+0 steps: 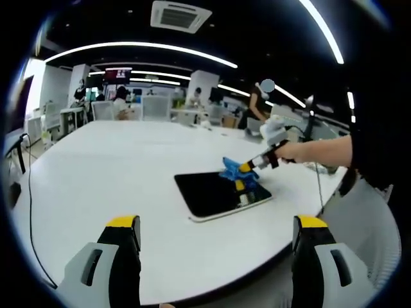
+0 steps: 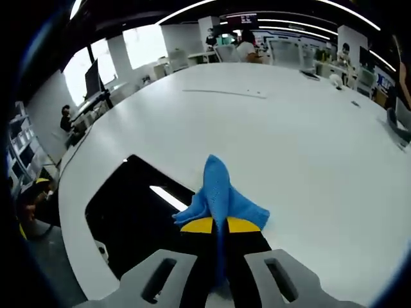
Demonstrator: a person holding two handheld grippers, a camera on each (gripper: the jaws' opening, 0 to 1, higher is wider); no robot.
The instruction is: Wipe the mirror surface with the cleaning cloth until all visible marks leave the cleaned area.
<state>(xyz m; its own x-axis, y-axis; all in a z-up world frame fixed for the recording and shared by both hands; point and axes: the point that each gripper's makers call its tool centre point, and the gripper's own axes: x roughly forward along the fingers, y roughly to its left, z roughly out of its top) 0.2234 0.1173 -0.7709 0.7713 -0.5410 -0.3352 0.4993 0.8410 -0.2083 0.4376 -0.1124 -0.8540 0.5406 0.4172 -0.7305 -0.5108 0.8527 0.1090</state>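
Blue cloth on the mirror
Right gripper (image 2: 218, 226) pinches the blue cleaning cloth (image 2: 221, 192) against the dark mirror (image 2: 128, 218), hiding its near edge; left gripper (image 1: 215, 234) gapes empty.

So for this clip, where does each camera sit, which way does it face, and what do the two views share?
Left gripper view: rides the open left gripper, held back over the round white table, facing the flat dark rectangular mirror; a person's forearm brings in the right gripper.
Right gripper view: rides the right gripper, low over the mirror, jaws shut on the crumpled blue cleaning cloth.
Shared: mirror, cloth, table.
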